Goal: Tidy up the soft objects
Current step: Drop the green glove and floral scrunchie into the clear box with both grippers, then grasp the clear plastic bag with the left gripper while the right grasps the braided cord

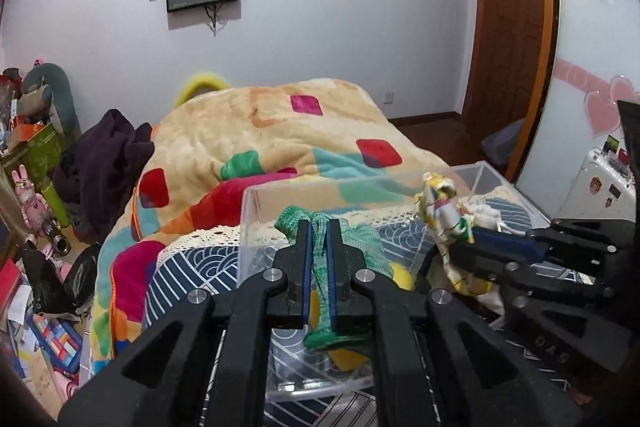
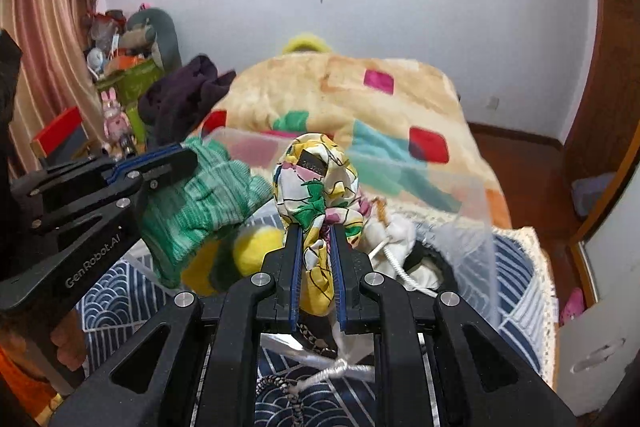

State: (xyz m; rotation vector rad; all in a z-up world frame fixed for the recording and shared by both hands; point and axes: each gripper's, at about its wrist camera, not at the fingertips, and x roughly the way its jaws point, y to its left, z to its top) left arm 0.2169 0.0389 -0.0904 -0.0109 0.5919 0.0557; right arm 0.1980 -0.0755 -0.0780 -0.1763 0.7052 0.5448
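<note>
Green knit fabric, a ribbed glove [image 1: 320, 255], is clamped between the blue pads of the left gripper [image 1: 319, 227] above the clear plastic box [image 1: 256, 195], which sits on a wave-patterned blue cloth [image 1: 184, 267] on the bed, a patchwork fleece blanket [image 1: 280, 131] heaped behind it and a dark garment [image 1: 104, 163] at the far left. To the right, the right gripper [image 2: 316, 231] is closed on a floral printed cloth [image 2: 316, 179] over the same box. Only the right wrist view shows a yellow plush [image 2: 256, 247], a white corded bundle [image 2: 396, 239] and "GenRobot.AI" printed on the left gripper's arm.
</note>
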